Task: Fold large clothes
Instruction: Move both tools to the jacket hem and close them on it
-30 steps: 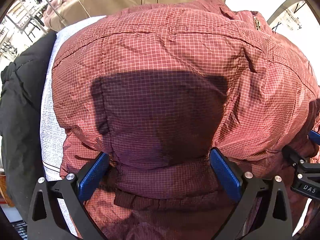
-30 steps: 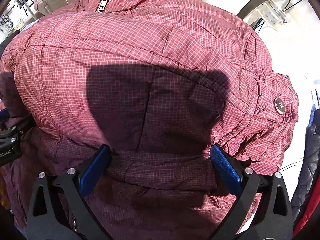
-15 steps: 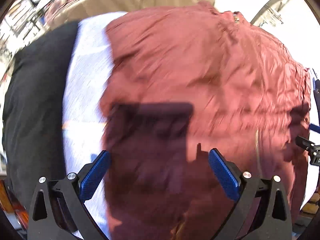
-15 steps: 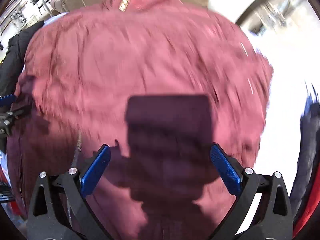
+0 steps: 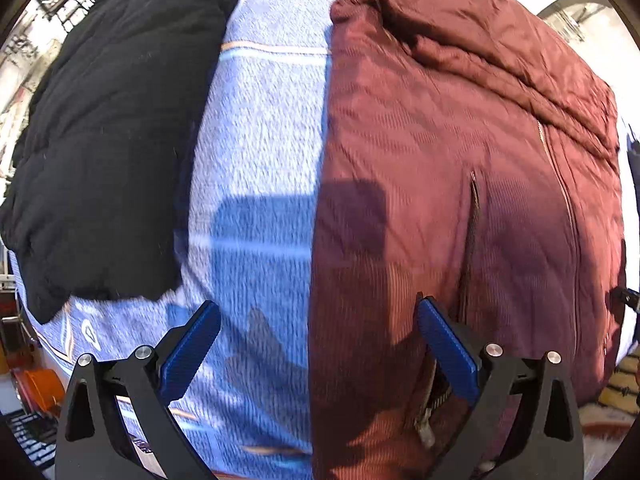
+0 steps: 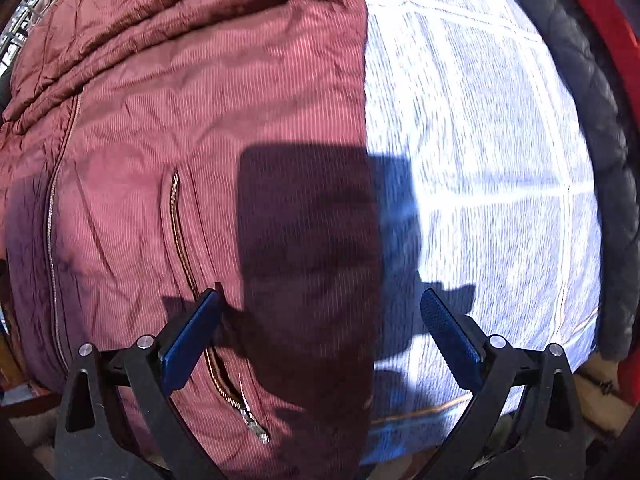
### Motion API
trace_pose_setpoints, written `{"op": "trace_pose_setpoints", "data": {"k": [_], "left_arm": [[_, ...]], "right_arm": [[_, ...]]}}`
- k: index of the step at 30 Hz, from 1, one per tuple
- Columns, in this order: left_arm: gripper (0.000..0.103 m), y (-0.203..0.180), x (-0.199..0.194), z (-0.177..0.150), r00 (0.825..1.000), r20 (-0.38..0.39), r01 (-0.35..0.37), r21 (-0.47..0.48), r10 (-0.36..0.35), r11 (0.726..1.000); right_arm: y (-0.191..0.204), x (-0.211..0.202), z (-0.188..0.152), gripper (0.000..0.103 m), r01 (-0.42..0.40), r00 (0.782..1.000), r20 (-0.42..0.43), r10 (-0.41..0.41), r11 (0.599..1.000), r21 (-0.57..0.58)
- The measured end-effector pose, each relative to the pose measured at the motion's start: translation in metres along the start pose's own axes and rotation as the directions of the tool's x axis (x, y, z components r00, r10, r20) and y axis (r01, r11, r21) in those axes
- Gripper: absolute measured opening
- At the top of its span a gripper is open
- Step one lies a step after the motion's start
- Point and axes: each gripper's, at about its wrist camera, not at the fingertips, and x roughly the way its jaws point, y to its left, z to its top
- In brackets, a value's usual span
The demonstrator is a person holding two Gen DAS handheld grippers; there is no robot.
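A maroon checked puffer jacket [image 5: 460,184] lies flat on a pale blue patterned cloth [image 5: 260,160], its front zip and a pocket zip showing. In the right wrist view the same jacket [image 6: 192,160] fills the left half, the cloth [image 6: 480,160] the right. My left gripper [image 5: 318,344] hangs open above the jacket's left edge, nothing between its blue pads. Over the jacket's right edge, my right gripper [image 6: 320,336] is also open and empty. Both cast dark shadows on the fabric.
A black quilted garment [image 5: 100,140] lies on the cloth to the left of the jacket. A dark grey puffer [image 6: 592,160] and something red [image 6: 600,12] border the cloth on the right. An orange object [image 5: 38,388] sits low at the left.
Both grippers have pulled back and up from the jacket's hem, and moved apart toward its two side edges. The jacket now lies spread flat, with much more blue cloth showing.
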Motion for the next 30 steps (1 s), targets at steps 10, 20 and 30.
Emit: {"op": "trace_pose_setpoints", "data": {"k": [10,20,30], "left_arm": [[0.097,0.018,0.002,-0.043,0.993,-0.075,0.095,0.035,-0.092,0.995],[0.094,0.016,-0.005,-0.114,0.948,-0.168,0.288,0.108,-0.268,0.951],[0.075,0.013,0.008,-0.104,0.907,-0.223,0.376,0.054,-0.356,0.925]], "right_arm": [[-0.036,0.006,-0.051,0.098,-0.076,0.996,-0.046,0.079,0.995,0.066],[-0.080,0.014,-0.134,0.098,-0.150,0.985,-0.062,0.158,0.981,0.119],[-0.139,0.028,-0.194,0.098,-0.227,0.965,-0.103,0.243,0.963,0.145]]}}
